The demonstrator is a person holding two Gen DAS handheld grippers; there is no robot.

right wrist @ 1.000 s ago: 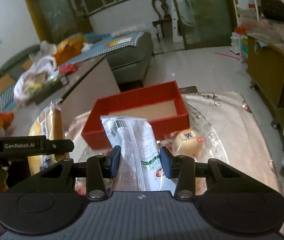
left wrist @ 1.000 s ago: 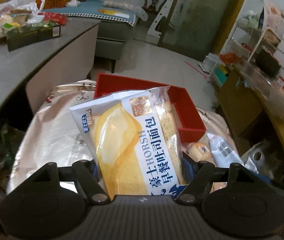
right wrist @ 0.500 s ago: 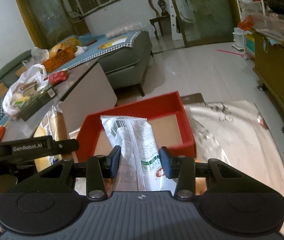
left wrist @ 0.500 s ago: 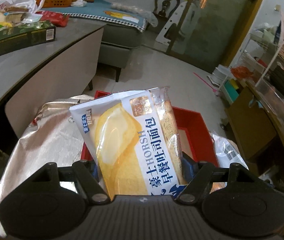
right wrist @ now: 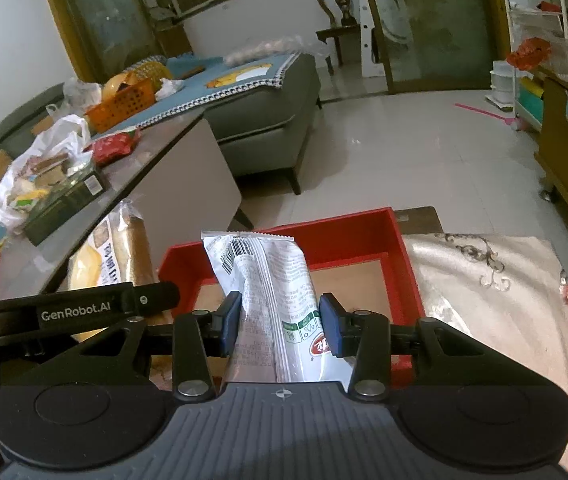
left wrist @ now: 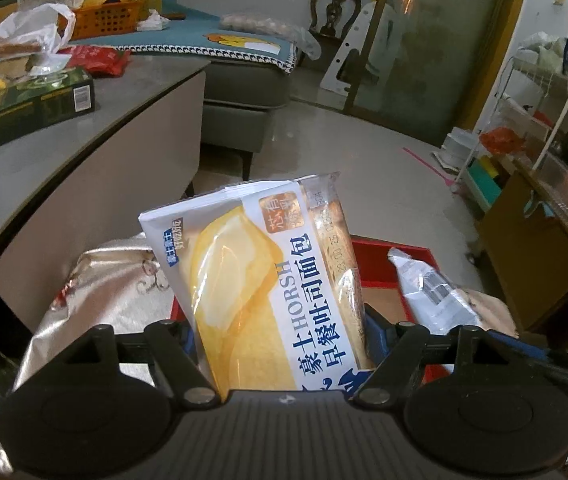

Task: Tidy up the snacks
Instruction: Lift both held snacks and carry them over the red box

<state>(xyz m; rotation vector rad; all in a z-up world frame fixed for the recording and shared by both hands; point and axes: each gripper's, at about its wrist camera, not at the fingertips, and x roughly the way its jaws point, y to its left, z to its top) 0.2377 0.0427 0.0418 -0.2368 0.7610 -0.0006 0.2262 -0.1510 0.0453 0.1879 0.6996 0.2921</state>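
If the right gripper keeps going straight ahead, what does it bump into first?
Probably the red tray: the right gripper points at it, holding the white snack packet over its floor. Depth is hard to judge.

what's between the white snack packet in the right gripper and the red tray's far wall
Nothing: in the right wrist view only the red tray's bare brown floor lies beyond the white snack packet.

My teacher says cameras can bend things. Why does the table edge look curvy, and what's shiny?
Left wrist view: the fisheye lens bows the grey table edge, and glare streaks the bread packet. Right wrist view: the silvery cloth gleams; the corners go dark.
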